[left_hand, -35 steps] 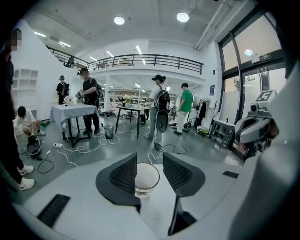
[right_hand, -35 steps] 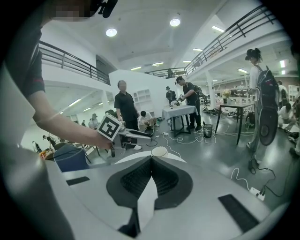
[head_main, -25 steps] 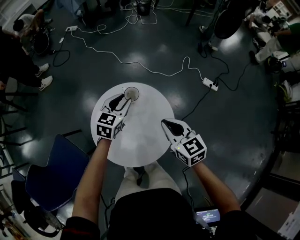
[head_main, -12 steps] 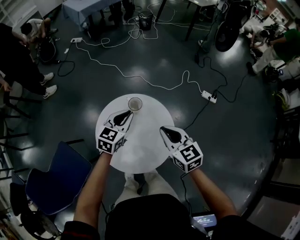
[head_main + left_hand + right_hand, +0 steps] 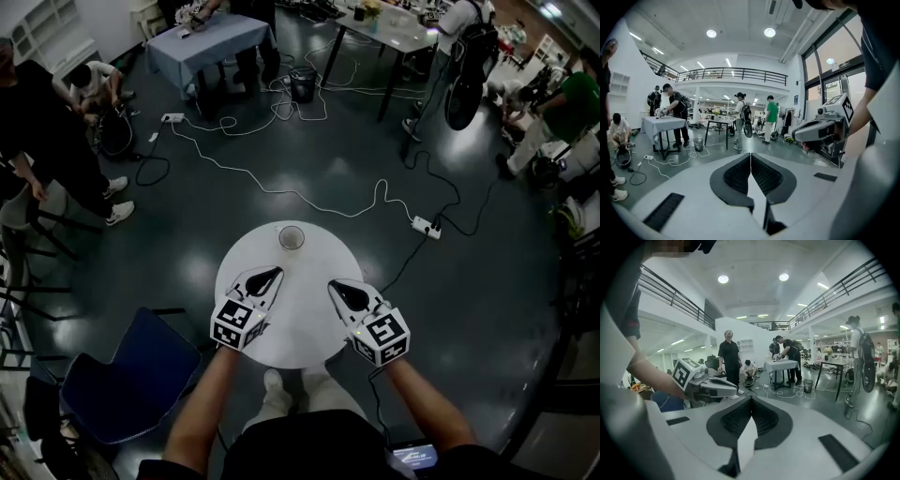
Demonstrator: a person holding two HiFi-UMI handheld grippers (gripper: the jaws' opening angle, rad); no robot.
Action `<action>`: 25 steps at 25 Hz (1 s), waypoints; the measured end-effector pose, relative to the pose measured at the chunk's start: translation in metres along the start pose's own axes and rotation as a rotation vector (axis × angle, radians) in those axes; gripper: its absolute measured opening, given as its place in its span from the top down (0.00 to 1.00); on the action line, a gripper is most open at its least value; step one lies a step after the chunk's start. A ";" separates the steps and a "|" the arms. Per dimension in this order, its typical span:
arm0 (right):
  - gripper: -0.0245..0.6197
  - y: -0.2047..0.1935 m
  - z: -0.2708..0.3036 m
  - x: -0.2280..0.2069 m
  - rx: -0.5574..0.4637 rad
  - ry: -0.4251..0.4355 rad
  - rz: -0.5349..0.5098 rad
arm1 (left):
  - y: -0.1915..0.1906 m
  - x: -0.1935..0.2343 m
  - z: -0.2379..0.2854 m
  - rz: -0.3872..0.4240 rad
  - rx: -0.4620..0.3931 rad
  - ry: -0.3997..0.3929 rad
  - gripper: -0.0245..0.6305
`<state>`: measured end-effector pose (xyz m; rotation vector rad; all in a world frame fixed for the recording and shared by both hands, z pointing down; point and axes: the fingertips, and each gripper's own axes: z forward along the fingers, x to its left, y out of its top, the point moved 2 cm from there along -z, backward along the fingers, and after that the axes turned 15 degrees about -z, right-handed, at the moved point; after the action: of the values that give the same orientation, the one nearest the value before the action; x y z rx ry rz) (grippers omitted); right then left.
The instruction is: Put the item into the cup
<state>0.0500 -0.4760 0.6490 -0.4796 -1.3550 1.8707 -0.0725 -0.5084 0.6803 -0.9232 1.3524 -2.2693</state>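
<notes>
Two outstretched forearms [image 5: 208,398]; left tongs [image 5: 271,274] just closed empty, right tongs [image 5: 334,285] closed.

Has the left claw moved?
Yes. The left claw has drawn back from the cup, toward the person, its jaws just closing with nothing between them.

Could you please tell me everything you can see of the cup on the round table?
The cup is small, pale and round-rimmed, possibly translucent. It stands upright, mouth up, near the far edge of the round white table, resting on it. The left gripper and right gripper are short of it, not touching. Its contents are too small to tell.
</notes>
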 end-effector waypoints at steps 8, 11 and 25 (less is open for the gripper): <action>0.94 0.059 -0.006 0.037 -0.062 -0.013 -0.020 | 0.037 -0.027 -0.072 0.064 -0.071 -0.036 0.93; 0.94 0.077 -0.011 0.052 -0.092 -0.020 -0.031 | 0.049 -0.038 -0.099 0.080 -0.107 -0.044 0.93; 0.94 0.174 -0.040 0.127 -0.205 -0.063 -0.082 | 0.084 -0.068 -0.222 0.124 -0.197 -0.068 0.93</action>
<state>-0.0663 -0.3797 0.4907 -0.4641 -1.5935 1.7019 -0.1769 -0.3655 0.5085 -0.9403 1.5786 -2.0227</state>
